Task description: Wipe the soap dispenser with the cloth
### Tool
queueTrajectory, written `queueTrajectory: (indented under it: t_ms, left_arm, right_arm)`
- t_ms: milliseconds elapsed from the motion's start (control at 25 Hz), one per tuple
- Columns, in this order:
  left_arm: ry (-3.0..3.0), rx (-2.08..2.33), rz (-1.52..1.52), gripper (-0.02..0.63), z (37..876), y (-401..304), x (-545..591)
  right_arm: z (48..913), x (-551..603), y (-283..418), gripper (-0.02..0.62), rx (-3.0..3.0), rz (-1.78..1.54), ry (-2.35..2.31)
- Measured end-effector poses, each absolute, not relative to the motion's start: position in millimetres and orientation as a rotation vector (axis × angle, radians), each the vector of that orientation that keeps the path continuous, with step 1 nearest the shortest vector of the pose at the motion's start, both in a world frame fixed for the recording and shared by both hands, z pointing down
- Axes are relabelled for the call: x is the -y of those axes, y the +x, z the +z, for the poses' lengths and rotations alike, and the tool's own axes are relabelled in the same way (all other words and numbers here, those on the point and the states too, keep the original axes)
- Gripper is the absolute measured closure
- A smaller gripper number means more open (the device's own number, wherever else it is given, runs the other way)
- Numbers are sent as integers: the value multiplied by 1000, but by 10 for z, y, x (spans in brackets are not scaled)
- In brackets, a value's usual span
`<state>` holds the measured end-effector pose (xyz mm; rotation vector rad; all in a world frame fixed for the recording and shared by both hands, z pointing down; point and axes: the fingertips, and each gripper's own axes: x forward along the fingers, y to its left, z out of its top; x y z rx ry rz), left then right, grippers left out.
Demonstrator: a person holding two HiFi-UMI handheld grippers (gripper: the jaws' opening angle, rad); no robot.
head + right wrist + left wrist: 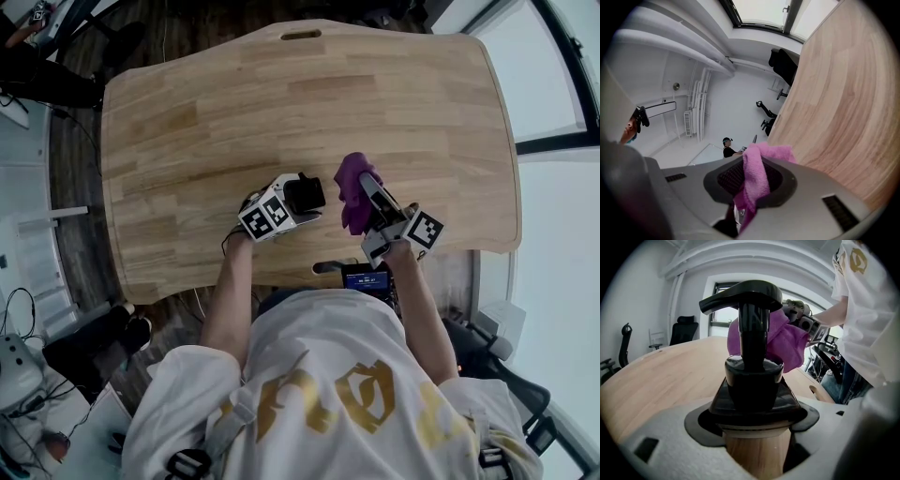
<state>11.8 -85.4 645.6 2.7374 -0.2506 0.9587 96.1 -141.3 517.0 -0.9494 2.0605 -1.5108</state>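
Left tool [298,199] is clamping the soap dispenser [752,380] around its neck. The dispenser is showing a glossy black pump head with a long spout over a pale wood-grain body. Right tool [367,199] is pinching a fuzzy magenta cloth [756,171], bunched and hanging just beside the pump; contact cannot be told. The dispenser is being held near the middle of the surface's [281,103] near edge. The surface is showing light wooden planks, rounded corners and a slot at the far edge. White walls and large windows are enclosing the room. A black office chair [684,329] is standing beyond the surface. In the left gripper view, the cloth is covering part of the right tool.
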Motion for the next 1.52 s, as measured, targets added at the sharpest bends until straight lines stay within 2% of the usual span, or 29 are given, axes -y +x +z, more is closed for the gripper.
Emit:
queueTrajectory:
  t_ms: [880, 1280, 1480, 1520]
  left_arm:
    - [2705, 279, 1217, 245, 6469, 111, 765]
    - [2653, 556, 898, 247, 6106, -347, 741]
    - [2626, 767, 542, 252, 5570, -478, 885]
    - [2628, 809, 472, 272, 5449, -483, 925]
  right_arm:
    - [4993, 1338, 911, 545, -2146, -1433, -1007]
    - [4842, 1333, 855, 545, -2265, -1314, -1113]
    - [4788, 1292, 744, 544, -2376, -1225, -1149]
    - [4753, 1275, 698, 545, -2401, -1207, -1146]
